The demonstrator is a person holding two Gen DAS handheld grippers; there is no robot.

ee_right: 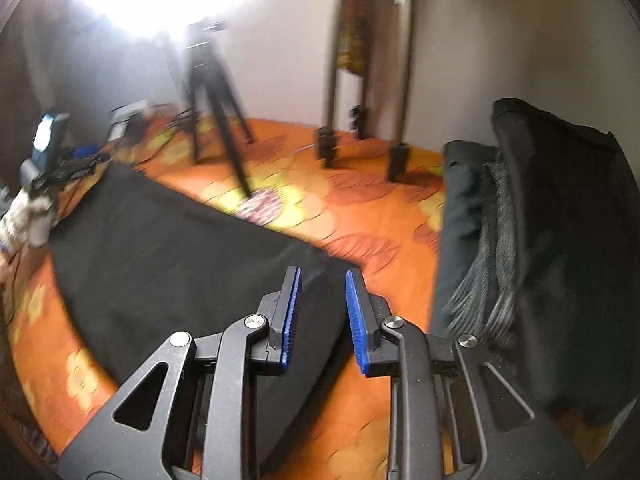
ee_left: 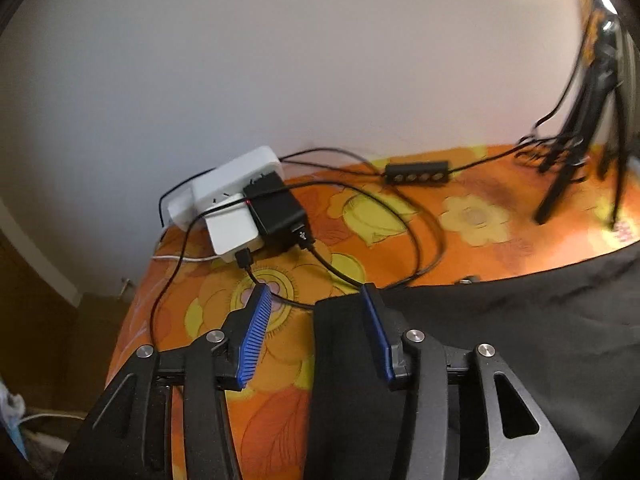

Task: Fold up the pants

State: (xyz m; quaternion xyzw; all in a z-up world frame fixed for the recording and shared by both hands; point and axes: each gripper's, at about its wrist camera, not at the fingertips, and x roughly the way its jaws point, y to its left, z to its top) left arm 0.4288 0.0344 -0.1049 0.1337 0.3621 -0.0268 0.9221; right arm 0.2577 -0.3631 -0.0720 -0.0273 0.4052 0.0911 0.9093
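Item: black pants [ee_right: 168, 248], laid flat across the orange flowered bedcover [ee_right: 360, 216], evidently spread there so a fold can be made; the landmark for all entries below.

Left gripper [ee_left: 316, 300]: jaws parted, nothing between the pads; poised over the pants' corner edge, one finger above cloth, the other above bare cover.

Right gripper [ee_right: 320, 276]: jaws narrowly parted, empty, above the pants' near tip.

Stack of dark folded garments [ee_right: 540, 240]: right of the pants, apart, probably set aside as finished.

Power strip with chargers [ee_left: 240, 200]: beyond the pants, by the wall.

Tripod [ee_right: 216, 120]: behind the pants.
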